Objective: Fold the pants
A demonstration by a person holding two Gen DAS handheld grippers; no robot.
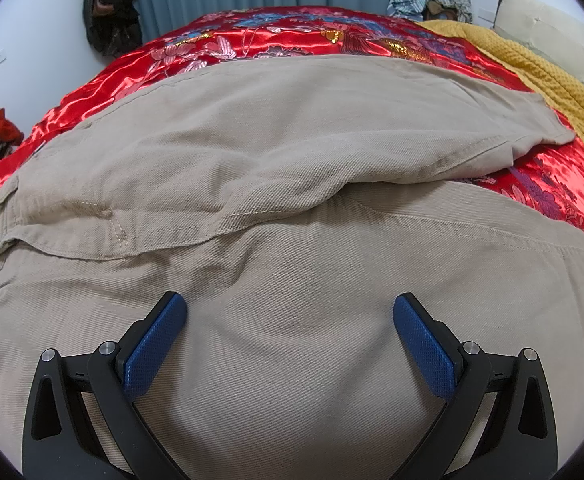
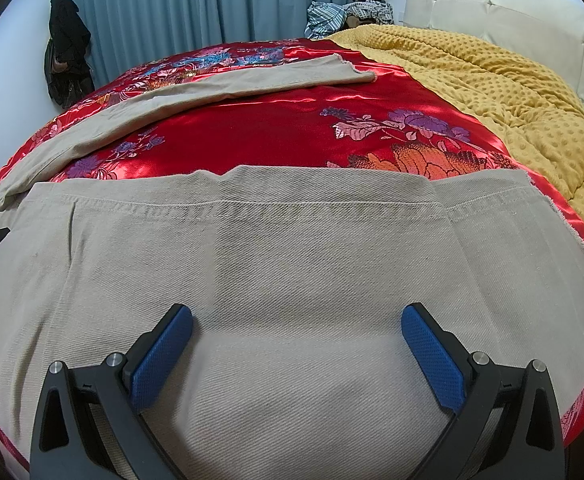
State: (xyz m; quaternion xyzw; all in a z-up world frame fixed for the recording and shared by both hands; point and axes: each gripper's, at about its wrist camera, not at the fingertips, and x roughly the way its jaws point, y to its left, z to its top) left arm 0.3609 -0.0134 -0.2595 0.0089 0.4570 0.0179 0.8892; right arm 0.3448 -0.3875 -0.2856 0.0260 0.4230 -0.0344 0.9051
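Observation:
Beige pants (image 1: 292, 152) lie spread on a red floral satin bedcover (image 1: 251, 40). In the left wrist view the near leg fills the foreground and the far leg stretches to the right behind it. My left gripper (image 1: 290, 308) is open and empty just above the near leg's cloth. In the right wrist view the near leg's hem end (image 2: 292, 240) lies below my right gripper (image 2: 296, 318), which is open and empty. The far leg (image 2: 211, 84) runs across the bedcover (image 2: 271, 136) behind. A sliver of the left gripper shows at the left edge.
A mustard knitted blanket (image 2: 492, 92) covers the bed's right side, before a cream headboard (image 2: 512, 12). Blue curtains (image 2: 211, 4) hang behind. Dark clothes (image 2: 65, 52) hang on the left wall. A pile of clothes (image 2: 344, 12) lies at the far end.

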